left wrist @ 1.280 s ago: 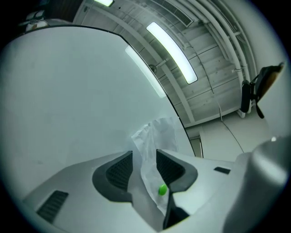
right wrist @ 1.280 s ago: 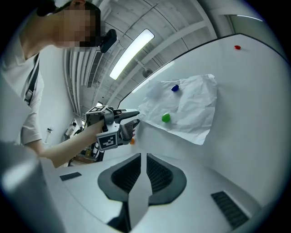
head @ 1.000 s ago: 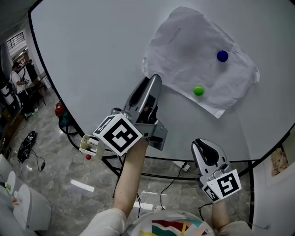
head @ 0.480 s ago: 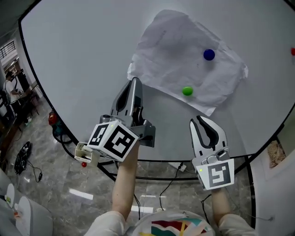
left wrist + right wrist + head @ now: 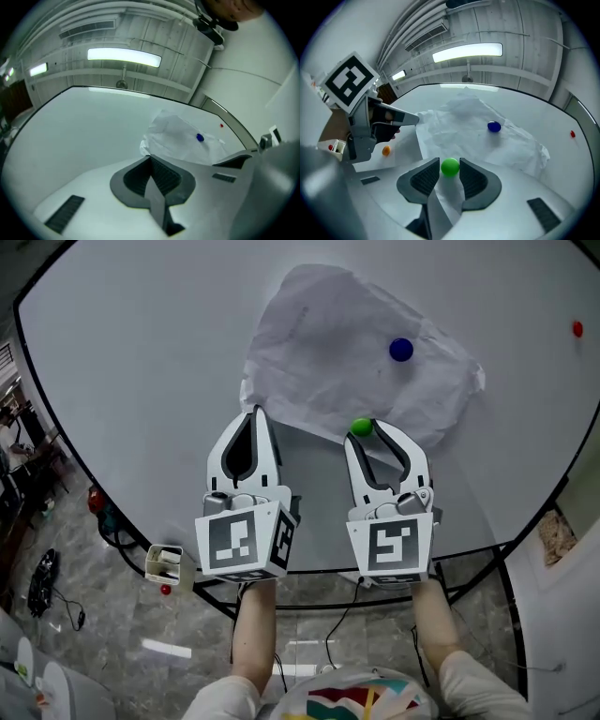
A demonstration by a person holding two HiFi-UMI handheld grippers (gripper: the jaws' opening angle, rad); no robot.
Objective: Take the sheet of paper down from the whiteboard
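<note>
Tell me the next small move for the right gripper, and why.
Probably close the right gripper on the green magnet: its jaws have just been opening and now flank it without pressing, and it pins the sheet of paper. The left gripper appears shut on the sheet's corner.

Nothing here can be read as words or numbers. The cube (image 5: 246, 542) on the left gripper (image 5: 254, 413) and the cube (image 5: 392, 545) on the right gripper (image 5: 372, 434) carry only black-and-white square patterns, blocky shapes rather than letters. The sheet of paper (image 5: 319, 352) shows faint grey marks at most, too small and pale to make out.
</note>
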